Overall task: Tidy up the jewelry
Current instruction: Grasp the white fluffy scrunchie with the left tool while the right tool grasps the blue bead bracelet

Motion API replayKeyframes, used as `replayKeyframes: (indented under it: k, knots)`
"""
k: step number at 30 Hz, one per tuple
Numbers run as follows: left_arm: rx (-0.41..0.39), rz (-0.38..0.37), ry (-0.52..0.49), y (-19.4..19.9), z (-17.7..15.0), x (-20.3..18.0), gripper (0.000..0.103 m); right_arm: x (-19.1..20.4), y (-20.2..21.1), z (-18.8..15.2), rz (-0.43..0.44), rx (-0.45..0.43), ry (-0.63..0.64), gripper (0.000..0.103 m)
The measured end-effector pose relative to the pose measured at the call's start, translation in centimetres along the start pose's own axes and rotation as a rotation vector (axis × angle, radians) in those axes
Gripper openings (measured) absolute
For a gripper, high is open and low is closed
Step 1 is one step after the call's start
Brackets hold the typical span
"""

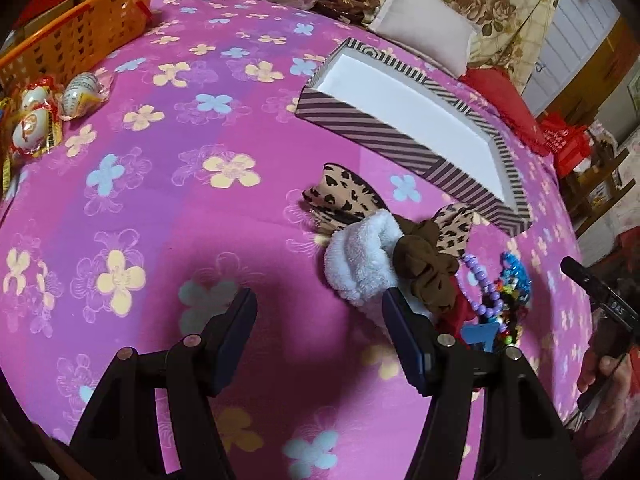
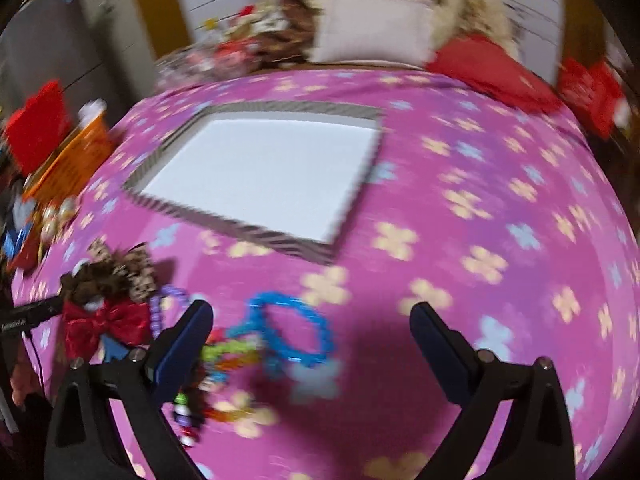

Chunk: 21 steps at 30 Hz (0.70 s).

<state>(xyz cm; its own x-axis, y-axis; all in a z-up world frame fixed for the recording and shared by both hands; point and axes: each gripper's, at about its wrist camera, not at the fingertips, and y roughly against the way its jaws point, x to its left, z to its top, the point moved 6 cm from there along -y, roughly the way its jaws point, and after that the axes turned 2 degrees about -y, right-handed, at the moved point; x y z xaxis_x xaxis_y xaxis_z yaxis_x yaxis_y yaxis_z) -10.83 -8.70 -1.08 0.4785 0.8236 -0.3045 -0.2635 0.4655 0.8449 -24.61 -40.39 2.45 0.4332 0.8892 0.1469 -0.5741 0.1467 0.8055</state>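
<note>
Both tongs gape wide and hold nothing: left gripper (image 1: 320,312) hovers beside the heap of accessories (image 1: 400,256), its right finger hiding part of the white fluffy band (image 1: 360,260). Right gripper (image 2: 312,320) hangs over a blue bead bracelet (image 2: 296,332) — blurred, perhaps tangled with other beads. Beyond lies the striped box (image 2: 280,240), interior white.
</note>
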Motion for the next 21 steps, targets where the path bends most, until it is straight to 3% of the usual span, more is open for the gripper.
replayKeyframes:
  k: [4,6,11,16,21]
  knots:
    - [0.005,-0.015,0.009,-0.3,0.1,-0.1,0.059,-2.8,0.0,-0.7,-0.038,0.014,-0.044,0.092]
    - [-0.001,-0.041,0.023,-0.1,0.2,-0.2,0.059,-2.6,-0.8,-1.3,-0.041,0.037,-0.025,0.083]
    - [0.005,-0.010,0.009,-0.5,0.2,-0.3,0.059,-1.2,-3.1,-2.5,-0.044,0.093,0.031,0.066]
    - [0.028,-0.056,-0.010,0.0,0.1,-0.6,0.059,-0.3,-4.4,-3.0,-0.028,0.118,0.061,0.065]
    - [0.051,-0.046,-0.001,-0.7,-0.1,-0.3,0.059,-0.5,-4.5,-2.9,-0.023,0.113,0.042,0.065]
